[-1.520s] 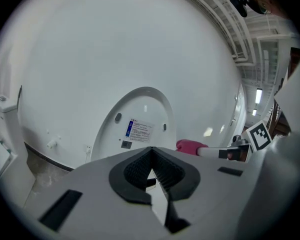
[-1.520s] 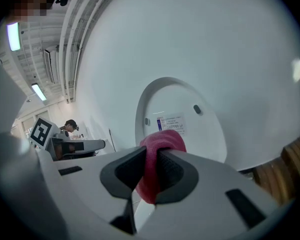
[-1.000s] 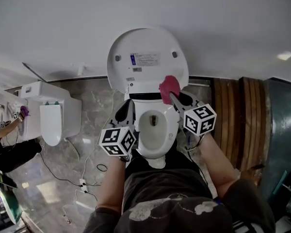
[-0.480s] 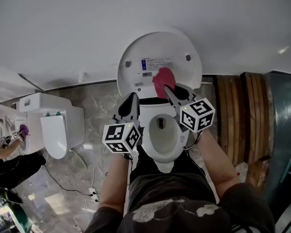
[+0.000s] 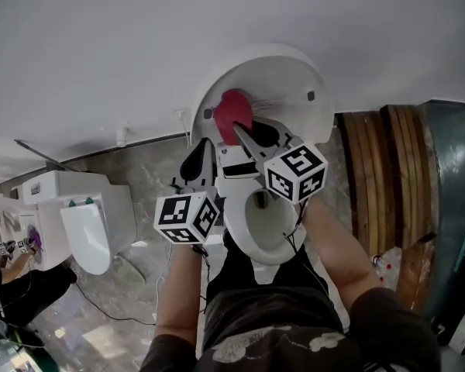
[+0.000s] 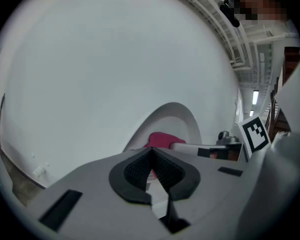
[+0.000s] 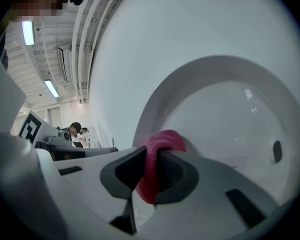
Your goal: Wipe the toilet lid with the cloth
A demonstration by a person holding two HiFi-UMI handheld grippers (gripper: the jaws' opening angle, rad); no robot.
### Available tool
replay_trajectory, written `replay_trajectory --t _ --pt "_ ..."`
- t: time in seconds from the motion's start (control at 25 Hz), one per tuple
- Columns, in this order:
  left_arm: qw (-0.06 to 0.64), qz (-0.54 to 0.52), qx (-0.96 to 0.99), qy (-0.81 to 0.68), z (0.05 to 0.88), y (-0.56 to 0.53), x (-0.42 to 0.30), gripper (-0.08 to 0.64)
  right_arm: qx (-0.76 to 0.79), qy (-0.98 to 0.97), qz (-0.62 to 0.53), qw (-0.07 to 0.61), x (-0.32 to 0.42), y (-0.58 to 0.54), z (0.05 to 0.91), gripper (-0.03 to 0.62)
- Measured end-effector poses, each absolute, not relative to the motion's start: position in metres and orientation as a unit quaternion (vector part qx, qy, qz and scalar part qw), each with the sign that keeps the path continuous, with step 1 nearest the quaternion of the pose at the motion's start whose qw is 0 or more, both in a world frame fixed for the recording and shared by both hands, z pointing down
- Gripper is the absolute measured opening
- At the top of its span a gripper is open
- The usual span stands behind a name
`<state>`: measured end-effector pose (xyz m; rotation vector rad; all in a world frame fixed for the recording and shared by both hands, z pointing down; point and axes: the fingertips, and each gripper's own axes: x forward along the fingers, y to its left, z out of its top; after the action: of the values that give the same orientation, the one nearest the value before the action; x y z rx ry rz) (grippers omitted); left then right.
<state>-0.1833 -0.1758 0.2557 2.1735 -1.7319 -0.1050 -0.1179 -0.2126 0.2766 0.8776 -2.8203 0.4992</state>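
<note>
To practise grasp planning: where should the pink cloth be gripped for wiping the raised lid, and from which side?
Pinch the cloth at its fold from the front, as the right gripper does: its wad bulges past the tips toward the upright lid.

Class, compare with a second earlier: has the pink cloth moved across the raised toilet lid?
Yes. The cloth has slid left across the lid, from its lower right edge to beside the left bumper.
</note>
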Motion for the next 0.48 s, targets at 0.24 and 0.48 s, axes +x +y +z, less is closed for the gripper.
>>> replay_trajectory --t 0.24,0.48 --pt "0.180 -0.036 0.773 -0.607 0.258 -0.184 -0.188 0.006 0.292 -0.945 0.142 0.046 -0.140 -0.241 0.251 0.049" --pt "0.180 -0.028 0.780 -0.599 0.259 -0.191 -0.178 0.006 0.325 -0.933 0.155 0.020 -0.112 -0.262 0.244 0.049"
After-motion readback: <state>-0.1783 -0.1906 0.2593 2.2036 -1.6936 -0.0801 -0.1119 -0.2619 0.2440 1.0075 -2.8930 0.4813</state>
